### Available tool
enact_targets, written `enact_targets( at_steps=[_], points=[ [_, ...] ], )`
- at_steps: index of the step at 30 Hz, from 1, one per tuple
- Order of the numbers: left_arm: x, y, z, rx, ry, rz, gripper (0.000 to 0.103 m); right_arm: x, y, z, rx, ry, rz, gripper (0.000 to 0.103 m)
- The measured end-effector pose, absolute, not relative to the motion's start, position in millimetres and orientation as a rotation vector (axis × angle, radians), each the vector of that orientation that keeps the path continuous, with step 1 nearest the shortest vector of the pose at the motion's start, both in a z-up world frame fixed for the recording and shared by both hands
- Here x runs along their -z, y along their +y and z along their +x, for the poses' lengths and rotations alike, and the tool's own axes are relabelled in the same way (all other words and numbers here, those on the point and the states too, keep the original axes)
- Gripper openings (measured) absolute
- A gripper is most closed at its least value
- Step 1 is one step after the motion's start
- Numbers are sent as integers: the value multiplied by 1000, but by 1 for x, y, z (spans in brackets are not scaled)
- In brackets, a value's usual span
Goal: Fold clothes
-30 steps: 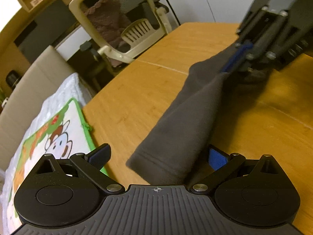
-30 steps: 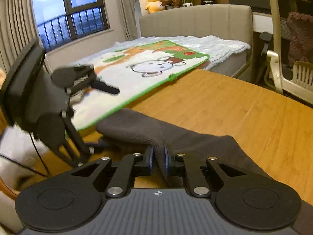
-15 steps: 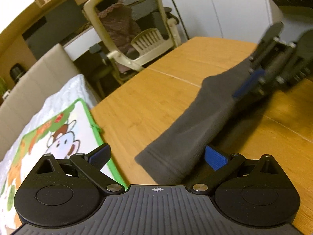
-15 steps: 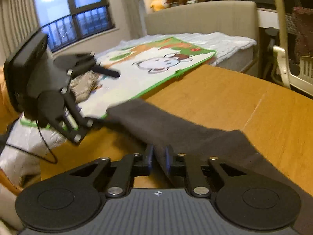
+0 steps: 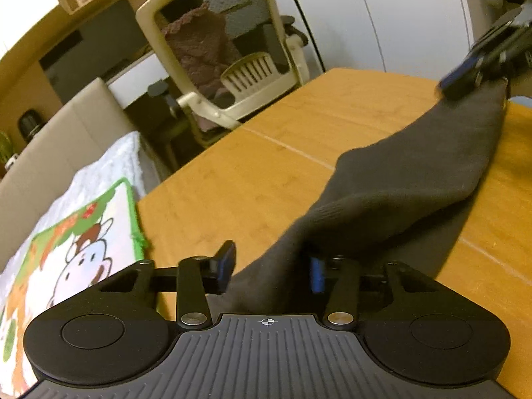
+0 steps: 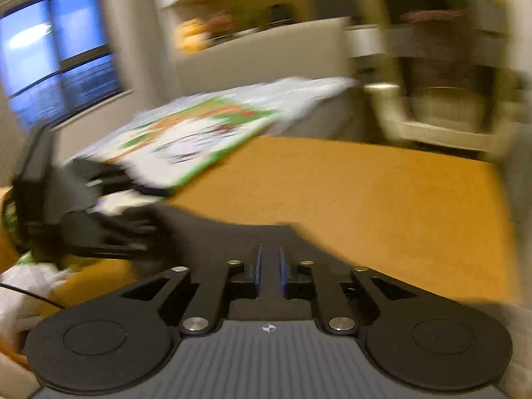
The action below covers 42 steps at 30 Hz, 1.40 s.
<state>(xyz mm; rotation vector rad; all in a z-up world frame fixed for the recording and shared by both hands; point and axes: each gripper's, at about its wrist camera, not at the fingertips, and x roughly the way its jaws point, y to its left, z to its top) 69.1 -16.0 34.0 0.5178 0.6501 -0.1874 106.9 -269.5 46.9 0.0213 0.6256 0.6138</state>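
A long dark grey garment (image 5: 409, 179) lies stretched across the wooden table (image 5: 232, 183). My left gripper (image 5: 269, 266) is half open, its jaws on either side of the garment's near end without pinching it. My right gripper (image 6: 269, 266) is shut on the garment's other end (image 6: 232, 232) and shows at the far right of the left wrist view (image 5: 465, 76), lifted above the table. The right wrist view is blurred by motion; the left gripper (image 6: 83, 219) appears there at the left.
A bed with a cartoon-print blanket (image 5: 66, 259) borders the table's left edge. A cream office chair (image 5: 226, 53) stands behind the table. White closet doors (image 5: 382, 16) are at the back right.
My left gripper's jaws have narrowed around the garment's near end. My right gripper has pulled its end away and upward, stretching the garment out.
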Motion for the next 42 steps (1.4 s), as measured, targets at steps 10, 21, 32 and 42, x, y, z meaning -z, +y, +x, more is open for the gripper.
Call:
enact_targets(
  at_steps=[10, 21, 32, 42],
  points=[
    [-15, -13, 67, 155, 713, 341, 38, -18, -406, 87, -222, 764, 335, 46],
    [-65, 22, 95, 94, 610, 205, 38, -59, -336, 169, -399, 691, 175, 12],
    [-75, 53, 105, -3, 633, -52, 93, -65, -304, 195, -344, 594, 70, 64],
    [-8, 34, 103, 79, 775, -205, 95, 3, -282, 139, -441, 828, -10, 67]
  ],
)
